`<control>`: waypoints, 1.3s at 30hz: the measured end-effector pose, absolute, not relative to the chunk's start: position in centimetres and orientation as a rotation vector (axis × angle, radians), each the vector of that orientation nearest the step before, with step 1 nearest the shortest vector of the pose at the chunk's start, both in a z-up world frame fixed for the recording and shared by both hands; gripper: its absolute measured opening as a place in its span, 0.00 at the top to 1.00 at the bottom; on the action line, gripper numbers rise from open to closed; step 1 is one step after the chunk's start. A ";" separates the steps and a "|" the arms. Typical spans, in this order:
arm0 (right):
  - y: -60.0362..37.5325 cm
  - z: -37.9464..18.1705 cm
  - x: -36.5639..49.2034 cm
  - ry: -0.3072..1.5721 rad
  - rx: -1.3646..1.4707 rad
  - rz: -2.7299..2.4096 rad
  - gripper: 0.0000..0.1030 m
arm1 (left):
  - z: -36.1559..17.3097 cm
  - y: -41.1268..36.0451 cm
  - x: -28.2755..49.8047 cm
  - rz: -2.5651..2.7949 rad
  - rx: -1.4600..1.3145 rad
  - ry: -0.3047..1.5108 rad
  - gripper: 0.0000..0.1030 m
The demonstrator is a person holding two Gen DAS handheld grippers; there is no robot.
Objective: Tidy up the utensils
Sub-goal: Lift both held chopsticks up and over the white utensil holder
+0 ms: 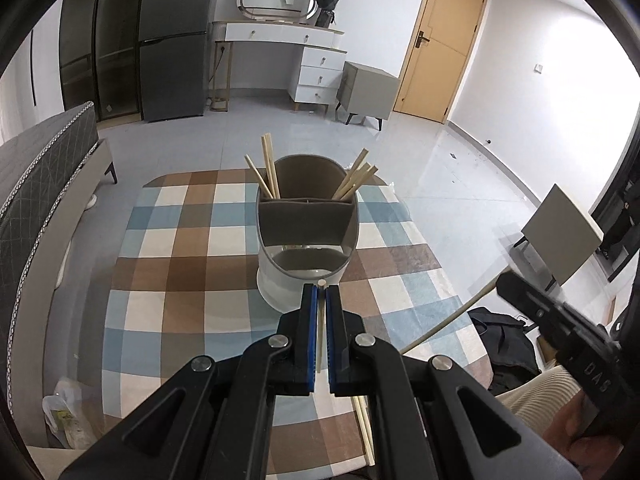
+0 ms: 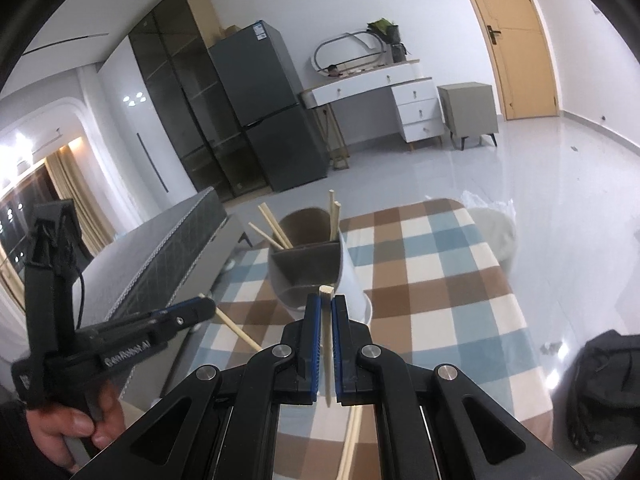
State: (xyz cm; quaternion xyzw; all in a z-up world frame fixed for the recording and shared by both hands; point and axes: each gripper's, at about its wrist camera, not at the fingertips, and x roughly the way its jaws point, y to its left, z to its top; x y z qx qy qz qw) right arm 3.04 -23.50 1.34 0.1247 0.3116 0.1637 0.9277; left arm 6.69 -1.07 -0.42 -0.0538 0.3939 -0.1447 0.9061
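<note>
A white utensil holder (image 1: 280, 292) with brown inner walls stands on the checked table (image 1: 168, 264). Several wooden chopsticks (image 1: 270, 168) lean out of its two rear compartments. My left gripper (image 1: 321, 286) is shut on one chopstick (image 1: 320, 332), just in front of the holder's near rim. My right gripper (image 2: 326, 300) is shut on another chopstick (image 2: 328, 344), which sticks up past its fingertips near the holder (image 2: 352, 280). Each gripper shows in the other's view: the right gripper (image 1: 504, 282) with its chopstick (image 1: 440, 328), the left gripper (image 2: 208, 305) with its chopstick (image 2: 238, 330).
Loose chopsticks (image 1: 366, 432) lie on the table's near edge under the grippers. A grey bed frame (image 1: 44, 184) runs along the left side. A black bag (image 1: 504, 340) and a small chair (image 1: 560, 236) are on the floor to the right. A hand (image 2: 76, 424) grips the left handle.
</note>
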 end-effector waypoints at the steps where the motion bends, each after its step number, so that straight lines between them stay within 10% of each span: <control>1: -23.5 1.4 3.2 0.641 0.256 0.333 0.96 | -0.1 -1.0 6.8 -0.297 -0.115 0.815 1.00; 23: -22.3 11.7 9.9 0.473 0.218 0.402 0.96 | 11.2 1.2 11.5 -0.326 -0.148 0.637 1.00; 39: -20.9 12.1 14.6 0.467 0.180 0.395 0.96 | 9.9 1.6 17.3 -0.317 -0.122 0.661 1.00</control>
